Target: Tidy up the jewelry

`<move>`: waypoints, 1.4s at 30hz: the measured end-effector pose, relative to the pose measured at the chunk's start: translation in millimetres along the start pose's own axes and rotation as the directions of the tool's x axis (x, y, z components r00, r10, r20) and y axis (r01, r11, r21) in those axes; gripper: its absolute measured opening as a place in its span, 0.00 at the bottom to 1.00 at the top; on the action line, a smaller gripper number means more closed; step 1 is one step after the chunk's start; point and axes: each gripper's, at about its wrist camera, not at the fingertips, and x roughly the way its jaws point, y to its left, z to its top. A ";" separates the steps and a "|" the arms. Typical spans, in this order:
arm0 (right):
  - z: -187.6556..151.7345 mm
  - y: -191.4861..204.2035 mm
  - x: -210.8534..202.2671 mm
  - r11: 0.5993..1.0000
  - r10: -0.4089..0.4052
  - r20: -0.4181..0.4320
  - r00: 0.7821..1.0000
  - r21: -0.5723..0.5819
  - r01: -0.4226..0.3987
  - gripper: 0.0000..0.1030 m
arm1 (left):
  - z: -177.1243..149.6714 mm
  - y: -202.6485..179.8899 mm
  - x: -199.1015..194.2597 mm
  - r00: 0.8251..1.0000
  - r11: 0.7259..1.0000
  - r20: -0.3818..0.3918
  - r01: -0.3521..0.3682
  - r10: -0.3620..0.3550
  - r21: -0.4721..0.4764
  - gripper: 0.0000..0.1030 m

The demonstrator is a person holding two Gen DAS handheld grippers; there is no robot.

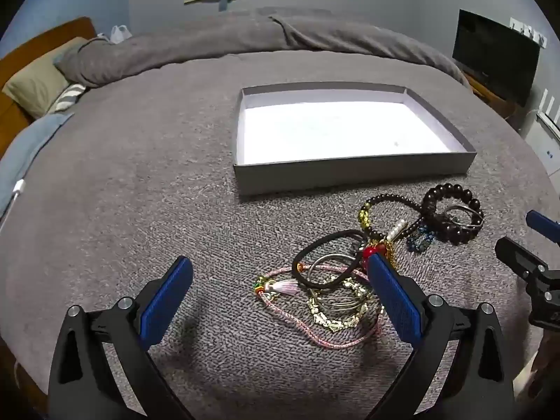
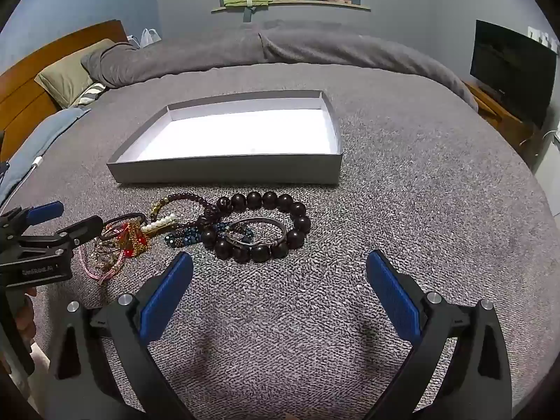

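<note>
Nearest me in the left view, my left tool hangs over the grey bedspread with its blue pads spread wide and nothing between them. Just past its right pad lies the tangled part of the jewelry: a pink cord necklace with a small tassel, a pale gold chain, a black hair tie and a thin silver bangle, all overlapping. Farther right sit a red charm, a row of pearls, a slim dark bead strand with a gold section, and blue beads. My right tool is likewise wide apart and holds nothing, near a bracelet of large dark beads that rings a silver bangle. Beyond the whole pile, a shallow grey box with a white floor rests open on the bed.
</note>
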 end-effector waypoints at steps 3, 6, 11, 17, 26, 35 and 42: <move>0.0 -0.1 -0.1 1.000 0.004 0.007 1.000 0.002 -0.004 0.95 | -0.1 -3.1 -1.3 1.000 1.000 0.007 -0.002 0.002 0.003 0.96; -0.4 -0.9 -0.1 1.000 0.006 0.006 1.000 0.005 -0.006 0.95 | -0.6 -9.6 -1.9 1.000 1.000 0.009 -0.012 0.012 0.006 0.96; 1.7 2.8 -0.9 1.000 -0.003 0.001 1.000 0.000 0.003 0.95 | 6.5 -5.1 -0.3 1.000 1.000 -0.012 0.023 -0.024 -0.015 0.96; 0.9 -5.8 -0.8 1.000 -0.006 0.004 1.000 0.003 0.006 0.95 | 6.8 -1.0 -7.3 0.999 0.999 -0.002 0.034 -0.034 -0.008 0.96; 4.6 -3.0 -2.9 1.000 -0.011 0.004 1.000 0.003 0.011 0.95 | 7.7 -0.5 -7.9 0.999 0.999 0.002 0.035 -0.035 -0.005 0.96; 4.9 -0.6 -4.8 1.000 -0.008 0.011 1.000 -0.003 0.008 0.95 | 6.8 0.8 -10.2 0.999 0.999 0.008 0.035 -0.035 -0.005 0.96; 4.9 -0.7 -6.5 1.000 -0.008 0.012 1.000 0.001 0.008 0.95 | 6.6 -0.3 -10.8 0.999 0.999 0.008 0.032 -0.032 -0.001 0.96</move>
